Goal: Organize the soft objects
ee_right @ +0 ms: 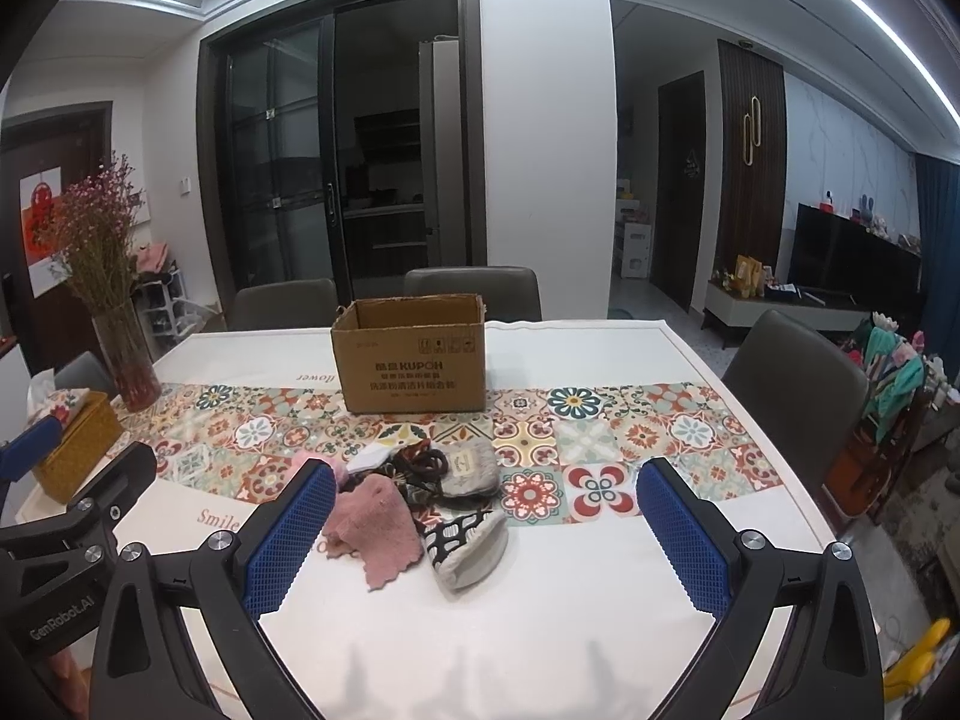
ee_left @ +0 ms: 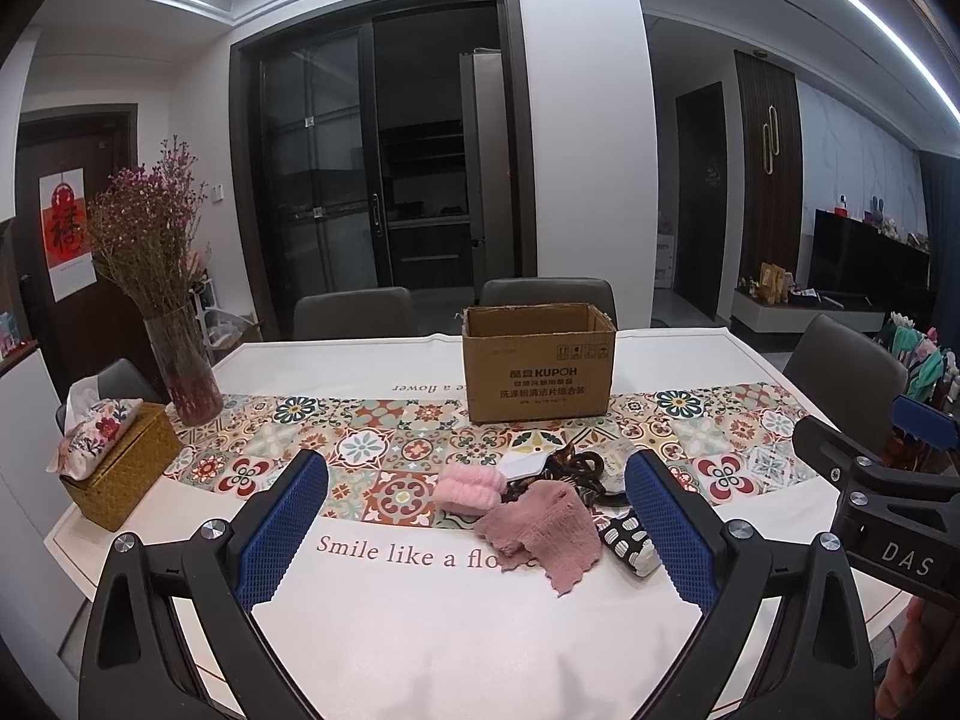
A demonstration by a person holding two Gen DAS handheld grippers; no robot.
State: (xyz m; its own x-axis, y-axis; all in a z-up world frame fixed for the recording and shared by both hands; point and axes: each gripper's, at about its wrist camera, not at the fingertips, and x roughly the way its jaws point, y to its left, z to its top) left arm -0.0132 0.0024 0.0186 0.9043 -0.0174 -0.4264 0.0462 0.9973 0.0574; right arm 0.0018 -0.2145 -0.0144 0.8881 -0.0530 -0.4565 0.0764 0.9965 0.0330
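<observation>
A pile of soft things lies mid-table: a dusty pink cloth, a fluffy pink roll, a black-and-white patterned slipper, a grey knit piece, a white item and dark fabric. An open cardboard box stands behind the pile. My left gripper is open and empty, above the table before the pile. My right gripper is open and empty, to the right of it; the slipper lies between its fingers in view.
A glass vase of dried flowers and a woven tissue box stand at the table's left. Grey chairs ring the table. The tablecloth has a tiled strip across its middle.
</observation>
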